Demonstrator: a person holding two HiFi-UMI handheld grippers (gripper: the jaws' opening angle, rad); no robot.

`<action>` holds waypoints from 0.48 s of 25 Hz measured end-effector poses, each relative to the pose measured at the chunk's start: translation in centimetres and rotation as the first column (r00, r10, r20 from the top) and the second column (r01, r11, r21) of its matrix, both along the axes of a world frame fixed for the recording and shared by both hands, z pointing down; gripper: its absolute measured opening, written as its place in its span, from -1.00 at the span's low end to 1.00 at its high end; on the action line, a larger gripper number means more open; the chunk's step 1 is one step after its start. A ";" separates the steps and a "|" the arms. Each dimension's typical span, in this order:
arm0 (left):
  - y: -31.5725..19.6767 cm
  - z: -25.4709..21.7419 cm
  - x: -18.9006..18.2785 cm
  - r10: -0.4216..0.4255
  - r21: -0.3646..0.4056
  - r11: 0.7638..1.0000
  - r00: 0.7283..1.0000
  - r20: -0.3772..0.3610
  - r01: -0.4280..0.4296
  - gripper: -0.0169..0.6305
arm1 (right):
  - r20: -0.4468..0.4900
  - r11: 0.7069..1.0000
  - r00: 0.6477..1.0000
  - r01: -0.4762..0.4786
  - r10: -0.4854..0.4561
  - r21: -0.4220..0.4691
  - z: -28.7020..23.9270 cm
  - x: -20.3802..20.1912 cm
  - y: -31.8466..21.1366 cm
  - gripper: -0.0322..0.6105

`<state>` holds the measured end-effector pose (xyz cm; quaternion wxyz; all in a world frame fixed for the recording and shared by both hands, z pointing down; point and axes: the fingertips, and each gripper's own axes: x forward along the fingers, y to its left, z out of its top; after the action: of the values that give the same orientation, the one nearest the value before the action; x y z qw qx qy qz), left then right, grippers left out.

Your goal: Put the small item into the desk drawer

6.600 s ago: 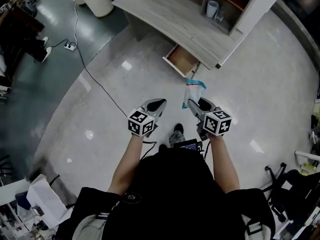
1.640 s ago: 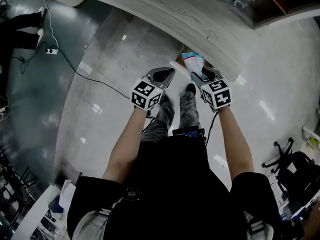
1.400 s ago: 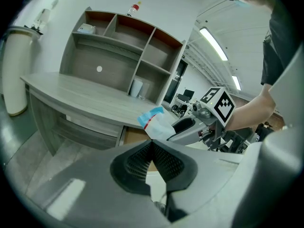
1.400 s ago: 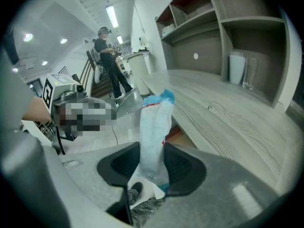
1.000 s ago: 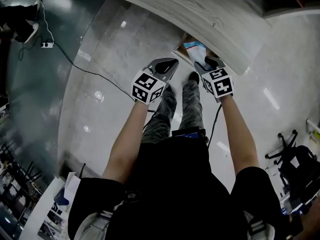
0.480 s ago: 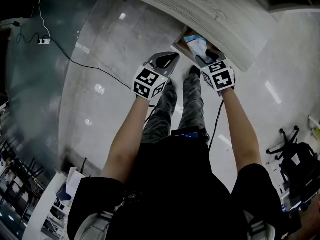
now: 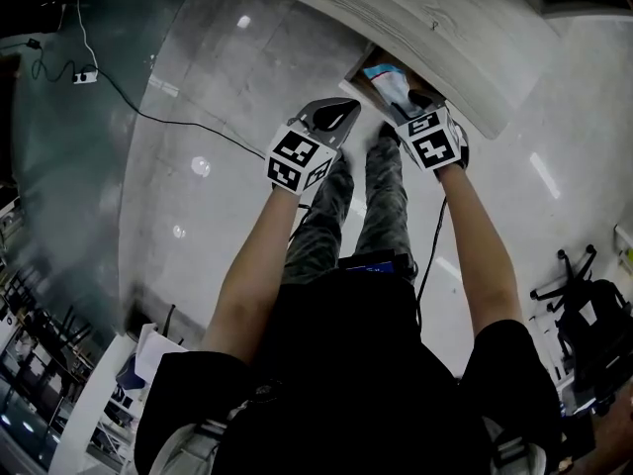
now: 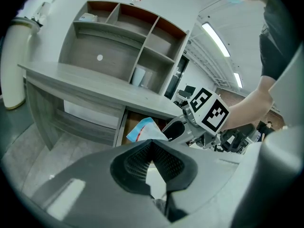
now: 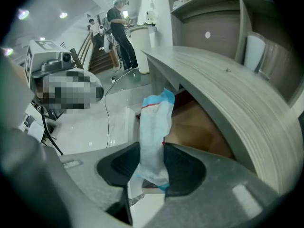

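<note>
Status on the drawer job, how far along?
Done: the drawer under the desk stands open, and the white-and-blue packet is picked up. In hand: the right gripper is shut on the packet, holding it at the drawer's mouth. The left gripper is shut and empty, off to the side. Left: lower the packet in and release it; closing the drawer may follow.

Matt woodgrain desk [image 7: 465,28], glossy floor [image 7: 198,107], plastic packet [image 9: 154,127]
</note>
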<state>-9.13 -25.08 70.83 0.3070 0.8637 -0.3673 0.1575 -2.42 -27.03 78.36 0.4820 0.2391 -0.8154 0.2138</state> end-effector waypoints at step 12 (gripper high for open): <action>0.4 1.4 0.2 0.015 -0.027 1.000 1.000 0.010 -0.014 -0.95 | -0.099 0.996 0.991 0.087 -0.089 -0.025 2.6 -0.2 -0.2 -0.40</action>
<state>-8.94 -24.72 72.21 0.3157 0.8613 -0.3604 0.1690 -2.65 -27.23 80.97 0.5336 0.2083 -0.7977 0.1887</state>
